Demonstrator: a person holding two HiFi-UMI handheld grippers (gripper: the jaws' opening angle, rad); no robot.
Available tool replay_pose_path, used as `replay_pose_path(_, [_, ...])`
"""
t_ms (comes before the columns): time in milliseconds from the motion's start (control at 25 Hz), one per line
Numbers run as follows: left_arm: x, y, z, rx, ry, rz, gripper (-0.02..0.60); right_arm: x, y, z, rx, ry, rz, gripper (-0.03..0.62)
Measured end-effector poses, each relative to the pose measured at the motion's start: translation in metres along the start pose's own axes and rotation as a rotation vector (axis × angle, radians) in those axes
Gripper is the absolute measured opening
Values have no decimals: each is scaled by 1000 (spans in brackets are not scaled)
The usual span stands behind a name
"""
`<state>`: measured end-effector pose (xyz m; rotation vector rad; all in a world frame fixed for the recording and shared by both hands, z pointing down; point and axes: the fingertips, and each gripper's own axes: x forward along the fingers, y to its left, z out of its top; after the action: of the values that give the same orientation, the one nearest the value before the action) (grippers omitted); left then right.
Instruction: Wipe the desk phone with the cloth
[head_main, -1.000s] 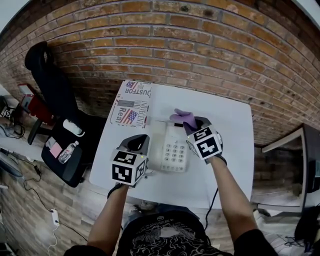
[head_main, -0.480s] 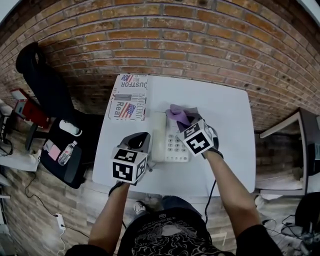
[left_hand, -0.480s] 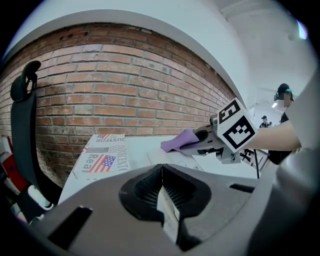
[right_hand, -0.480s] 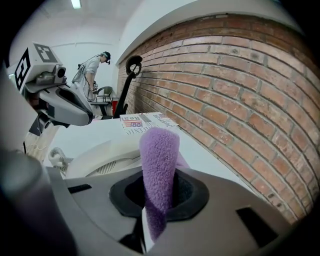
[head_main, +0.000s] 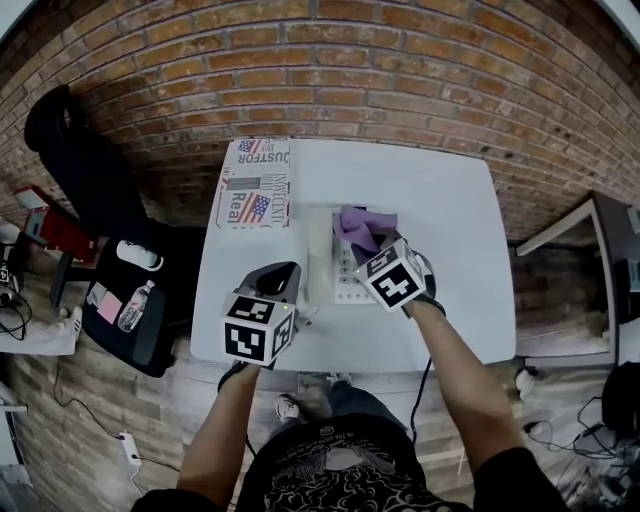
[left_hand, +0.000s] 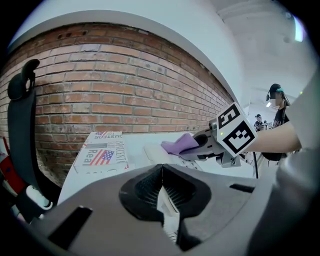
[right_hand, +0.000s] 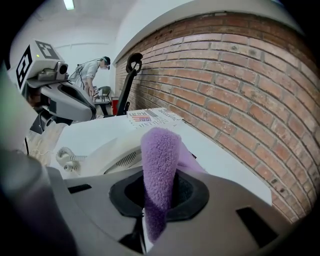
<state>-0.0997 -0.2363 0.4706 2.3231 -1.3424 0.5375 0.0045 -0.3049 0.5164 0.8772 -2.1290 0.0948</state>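
A white desk phone (head_main: 322, 258) lies in the middle of the white table (head_main: 450, 230), its handset along its left side. My right gripper (head_main: 372, 246) is over the keypad, shut on a purple cloth (head_main: 358, 222) that drapes onto the phone's far end. In the right gripper view the cloth (right_hand: 160, 150) stands up between the jaws of the right gripper (right_hand: 159, 194), with the phone (right_hand: 117, 155) just beyond. My left gripper (head_main: 283, 272) hovers at the phone's near left side; its jaws (left_hand: 161, 172) are shut with nothing in them. The left gripper view shows the cloth (left_hand: 179, 145) on the phone (left_hand: 155, 152).
A cardboard box (head_main: 258, 180) printed with flags lies at the table's far left corner. A brick wall (head_main: 330, 90) runs behind the table. A black office chair (head_main: 130, 300) stands left of it. The phone's coiled cord (right_hand: 67, 161) lies near the handset.
My right gripper has moved left with the cloth, from the phone's right edge to over its keypad. The left gripper has stayed by the phone's near left side.
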Motion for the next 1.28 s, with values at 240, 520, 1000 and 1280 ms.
replay_pose_path(240, [-10,-8,-7,13,3,-28,8,-9,16,-12,24,14,-5,46])
replay_pose_path(520, [-24,-12,-14,29,3,-51,8,-19,36,-23,45,26,-7,46])
replay_pose_path(1000, [-46,-19,-24,55,-4,-82,9,-34,69,-45,78,56,-3,46])
replay_pose_path(1280, [-56,-24,-30,66,-3,-97,8,-42,86,-57,84,77,9,46])
